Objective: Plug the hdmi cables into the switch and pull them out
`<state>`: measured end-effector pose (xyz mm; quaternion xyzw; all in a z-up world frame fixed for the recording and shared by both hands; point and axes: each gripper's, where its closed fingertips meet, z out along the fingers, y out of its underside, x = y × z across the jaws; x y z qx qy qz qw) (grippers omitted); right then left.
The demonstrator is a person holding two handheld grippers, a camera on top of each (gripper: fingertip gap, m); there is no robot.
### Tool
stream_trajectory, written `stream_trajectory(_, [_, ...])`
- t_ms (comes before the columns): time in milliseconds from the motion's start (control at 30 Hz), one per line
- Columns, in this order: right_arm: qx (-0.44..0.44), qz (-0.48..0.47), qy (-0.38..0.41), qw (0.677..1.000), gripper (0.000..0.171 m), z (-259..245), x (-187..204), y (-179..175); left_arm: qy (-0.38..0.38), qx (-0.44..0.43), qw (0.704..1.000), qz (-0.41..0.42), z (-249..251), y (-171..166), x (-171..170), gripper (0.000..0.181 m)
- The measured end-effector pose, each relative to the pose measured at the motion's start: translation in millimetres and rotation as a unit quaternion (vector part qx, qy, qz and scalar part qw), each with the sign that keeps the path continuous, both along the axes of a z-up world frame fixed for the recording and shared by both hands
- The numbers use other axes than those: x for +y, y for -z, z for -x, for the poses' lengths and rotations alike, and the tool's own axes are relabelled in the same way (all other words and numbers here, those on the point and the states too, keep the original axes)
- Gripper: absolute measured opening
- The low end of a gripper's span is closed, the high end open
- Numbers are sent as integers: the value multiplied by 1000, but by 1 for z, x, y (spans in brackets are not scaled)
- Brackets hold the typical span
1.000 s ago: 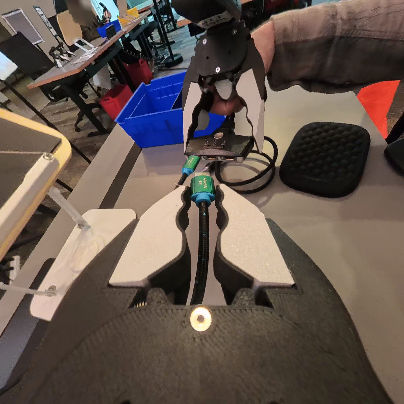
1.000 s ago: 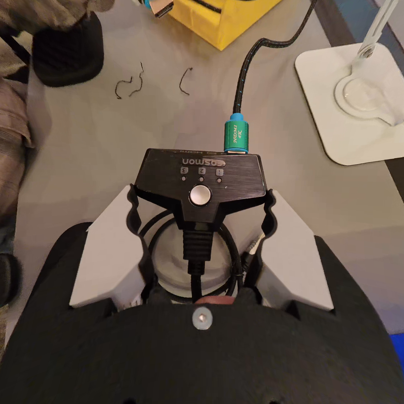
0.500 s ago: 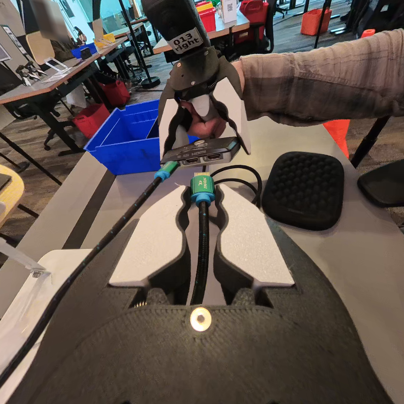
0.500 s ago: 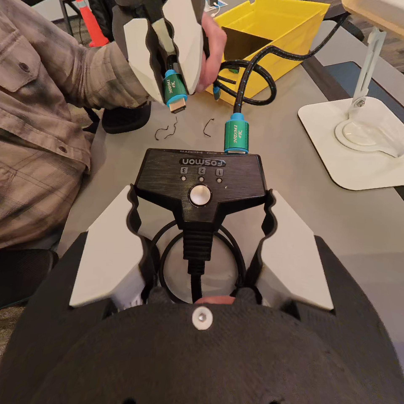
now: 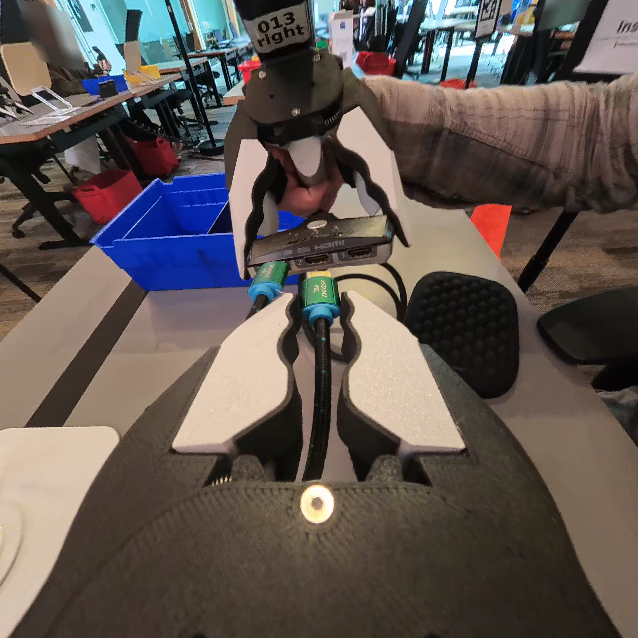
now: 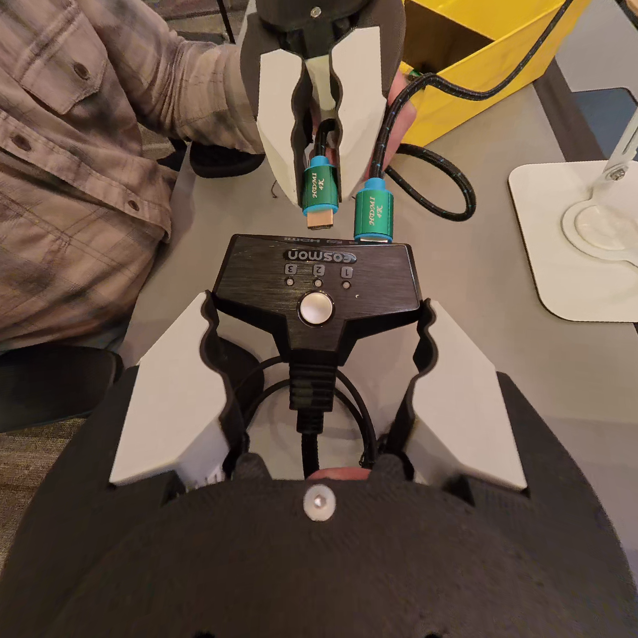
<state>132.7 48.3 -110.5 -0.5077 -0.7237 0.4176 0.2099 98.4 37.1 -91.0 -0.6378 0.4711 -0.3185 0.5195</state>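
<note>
1. Over on the left of the left wrist view, a blue bin [image 5: 165,238] sits on the far side of the grey table [image 5: 193,324]. It has dividers inside, and the compartments I can see into look bare; the rest is hidden behind the gripper.
2. Beside it, held above the table, the right gripper [image 5: 319,238] has its white fingers clamped on the two sides of the black HDMI switch [image 5: 321,241], port face turned toward the other tool.
3. The first green plug [image 5: 268,276], with a blue collar, is seated in the leftmost port of that face. Its braided cable [image 6: 431,193] loops across the table and runs up over the yellow bin [image 6: 483,58].
4. The left gripper [image 5: 319,310] is closed on the second green plug [image 5: 318,293], pinching it near the blue collar, cable trailing back between the fingers. The gold tip sits just short of the middle port, slightly below it, not yet inside.
5. From the right wrist view the same gap shows: the held plug's tip hangs just beyond the switch's far edge, apart from it.
6. The yellow bin stands at the far right there; its inside is in shadow apart from the cable running in, so I cannot tell what else it holds.
7. A black dimpled pad [image 5: 462,331] lies to the right of the switch, and a white stand base [image 6: 573,241] rests on the table's right edge.
</note>
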Motion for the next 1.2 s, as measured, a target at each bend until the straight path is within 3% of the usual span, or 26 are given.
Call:
stream_trajectory(167, [-8, -8, -11, 1000, 114, 5, -3, 0, 14, -36, 999, 14, -3, -7, -4, 21])
stream_trajectory(267, [-15, -13, -12, 1000, 114, 6, -2, 1, 4, -9, 1000, 9, -5, 0, -2, 21])
stream_trajectory(867, [-1, -27, -3, 1000, 113, 10, 2, -2, -27, -38, 997, 55, -3, -7, 4, 21])
stream_trajectory(1200, [17, -30, 14, 999, 113, 11, 3, -2, -65, 7, 997, 30, 0, -2, 9, 21])
